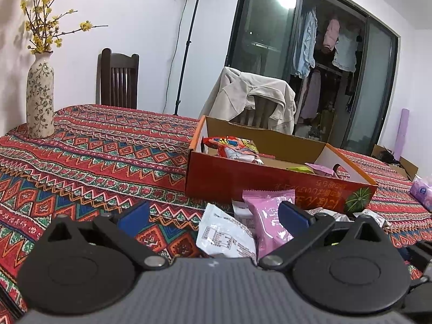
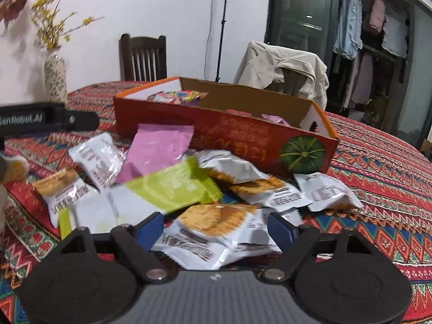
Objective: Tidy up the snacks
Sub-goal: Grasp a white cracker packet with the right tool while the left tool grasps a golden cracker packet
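the right hand-held gripper point(image 2: 216, 229) is wide, around a cracker packet point(image 2: 208, 232) in front of the orange box point(image 2: 224, 132). close softly, then lift it into the box. left hand-held gripper point(image 1: 213, 216) is wide too.

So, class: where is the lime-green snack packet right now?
In the right wrist view, the lime-green packet lies atop the snack pile in front of the orange box, just below the pink packet.

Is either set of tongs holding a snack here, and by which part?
Nothing is held. The left tongs and right tongs are both open above loose packets.
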`<state>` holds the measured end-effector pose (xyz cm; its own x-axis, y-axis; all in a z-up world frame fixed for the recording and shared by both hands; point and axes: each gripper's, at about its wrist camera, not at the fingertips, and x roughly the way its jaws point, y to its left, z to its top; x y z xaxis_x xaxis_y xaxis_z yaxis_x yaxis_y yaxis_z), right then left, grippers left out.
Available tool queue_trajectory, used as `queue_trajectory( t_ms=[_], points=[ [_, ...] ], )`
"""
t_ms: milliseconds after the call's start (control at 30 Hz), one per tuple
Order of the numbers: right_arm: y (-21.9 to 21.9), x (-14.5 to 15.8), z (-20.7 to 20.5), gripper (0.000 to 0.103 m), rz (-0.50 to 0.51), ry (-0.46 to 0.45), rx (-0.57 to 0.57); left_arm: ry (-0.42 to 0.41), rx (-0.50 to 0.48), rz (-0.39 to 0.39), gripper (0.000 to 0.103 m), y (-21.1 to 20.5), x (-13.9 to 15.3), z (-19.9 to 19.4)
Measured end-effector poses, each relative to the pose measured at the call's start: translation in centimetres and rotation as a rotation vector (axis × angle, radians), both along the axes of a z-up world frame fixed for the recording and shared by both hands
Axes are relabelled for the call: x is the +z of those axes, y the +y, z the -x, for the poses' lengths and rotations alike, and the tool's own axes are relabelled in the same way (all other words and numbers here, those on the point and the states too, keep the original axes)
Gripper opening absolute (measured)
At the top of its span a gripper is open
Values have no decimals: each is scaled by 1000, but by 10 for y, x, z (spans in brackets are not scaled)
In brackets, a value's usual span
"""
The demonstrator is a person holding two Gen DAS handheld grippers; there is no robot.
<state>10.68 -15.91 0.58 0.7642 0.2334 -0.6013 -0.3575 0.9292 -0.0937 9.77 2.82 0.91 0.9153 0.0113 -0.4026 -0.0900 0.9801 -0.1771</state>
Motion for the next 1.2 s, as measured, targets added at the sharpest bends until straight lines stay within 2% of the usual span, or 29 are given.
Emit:
queue_trajectory(
  t_ms=[100, 300, 600, 733, 933, 1067, 1200],
  points=[
    [3, -1, 0, 60, 17, -8, -1, 10, -1, 2, 103, 0, -2, 0],
    [-10, 3, 1, 48, -58, -22, -27, 30, 4, -9, 103, -2, -3, -1],
    [-33, 11, 11, 47, -173, -107, -86, 120, 27, -46, 103, -1, -1, -4],
    [-41, 12, 11, 47, -220, -115, -103, 169, 21, -82, 103, -1, -6, -1],
    [-43, 14, 14, 47, -239, -128, -88, 255, -13, -127, 103, -5, -17, 2],
    [-43, 14, 16, 48, -251, -129, -68, 327, -35, -129, 103, -8, -27, -3],
    [-42, 13, 15, 48, -253, -117, -53, 339, -36, -157, 103, -14, -30, -7]
  ],
)
